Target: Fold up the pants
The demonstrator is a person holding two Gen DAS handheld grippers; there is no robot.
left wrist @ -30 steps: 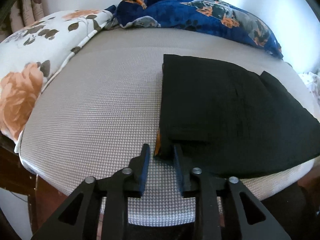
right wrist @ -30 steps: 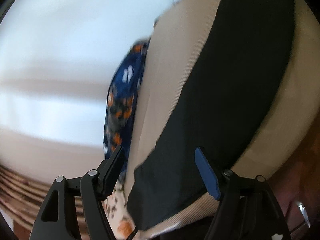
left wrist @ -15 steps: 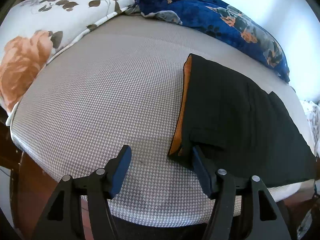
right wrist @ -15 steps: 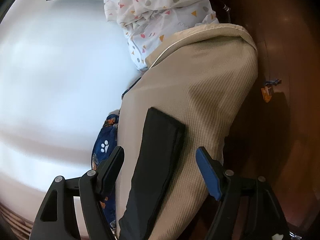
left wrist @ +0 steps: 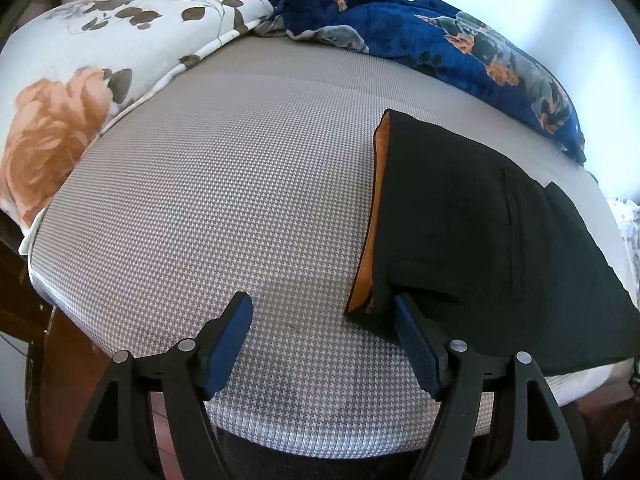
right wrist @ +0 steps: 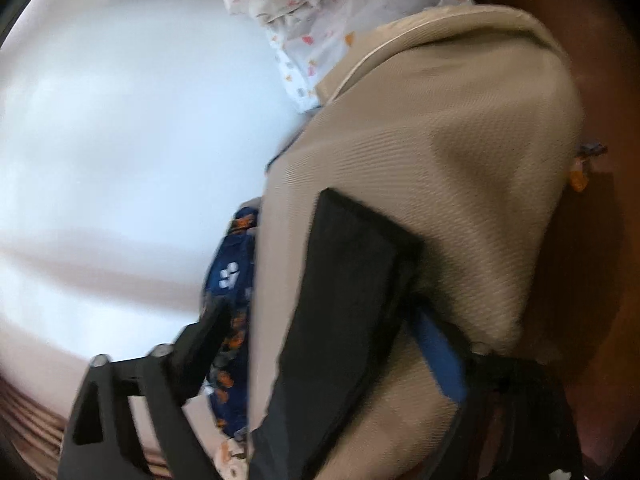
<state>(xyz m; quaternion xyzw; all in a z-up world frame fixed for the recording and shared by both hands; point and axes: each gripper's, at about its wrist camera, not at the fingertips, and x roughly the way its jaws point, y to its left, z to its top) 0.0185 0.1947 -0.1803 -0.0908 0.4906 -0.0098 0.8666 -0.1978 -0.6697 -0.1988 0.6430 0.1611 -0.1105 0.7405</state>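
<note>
Left tongs: L gripper (left wrist: 324, 328) low over near edge of grey houndstooth-weave mattress (left wrist: 224, 200), level, pointing across it; jaws wide apart, holding nothing. Right finger (left wrist: 412, 340) touches near-left corner of pants.
Right tongs: R gripper (right wrist: 332, 344) rolled sideways, view blurred w/ motion; jaws apart, empty.
Pants: folded black pants w/ orange waistband lining (left wrist: 480, 232) flat on right half of mattress, near edge; orange strip along left side. In right view, dark slab (right wrist: 344, 304) runs btw the fingers; contact can't tell.
Far edge: navy dog-print fleece blanket (left wrist: 440, 40).
Left edge: white floral pillow (left wrist: 100, 64).
</note>
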